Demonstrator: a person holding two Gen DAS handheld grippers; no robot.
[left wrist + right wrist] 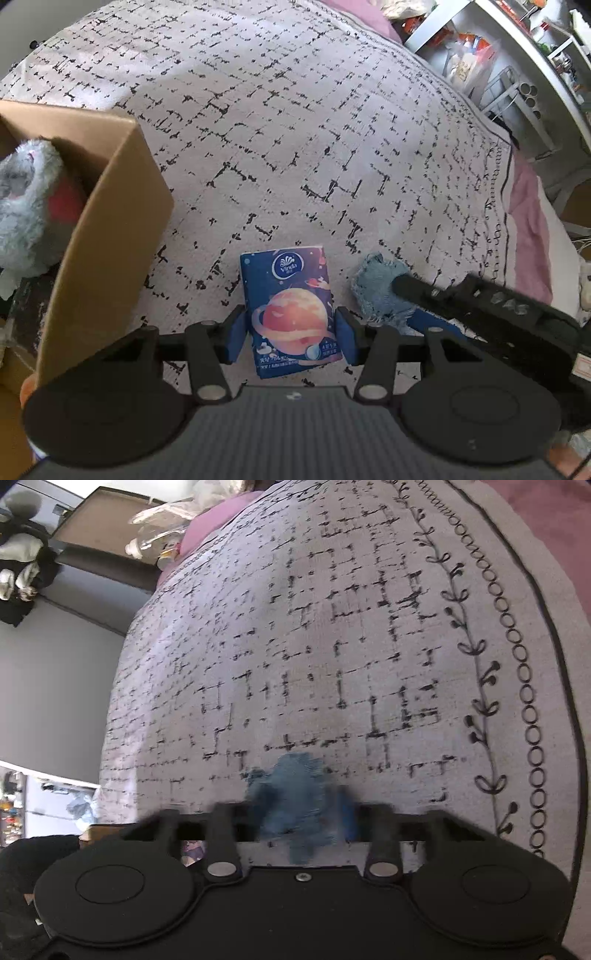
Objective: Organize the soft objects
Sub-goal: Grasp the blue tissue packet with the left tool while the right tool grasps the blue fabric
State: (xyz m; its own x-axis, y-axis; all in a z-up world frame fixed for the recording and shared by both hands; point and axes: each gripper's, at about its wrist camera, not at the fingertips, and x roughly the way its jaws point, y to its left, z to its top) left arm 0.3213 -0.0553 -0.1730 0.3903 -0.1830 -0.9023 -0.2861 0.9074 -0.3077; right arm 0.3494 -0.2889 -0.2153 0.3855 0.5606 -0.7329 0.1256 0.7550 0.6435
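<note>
Blue tissue pack, light and squashy, lies on the bed at lower centre, left tool clamping its sides. Right tool pinches a limp blue cloth mid-bunch.

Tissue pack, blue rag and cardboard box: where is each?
tissue pack (291, 314), left wrist view, on its printed orange planet.
blue rag (375, 284), left wrist view, on its frayed upper part.
cardboard box (110, 236), left wrist view, on its outer side wall.
</note>
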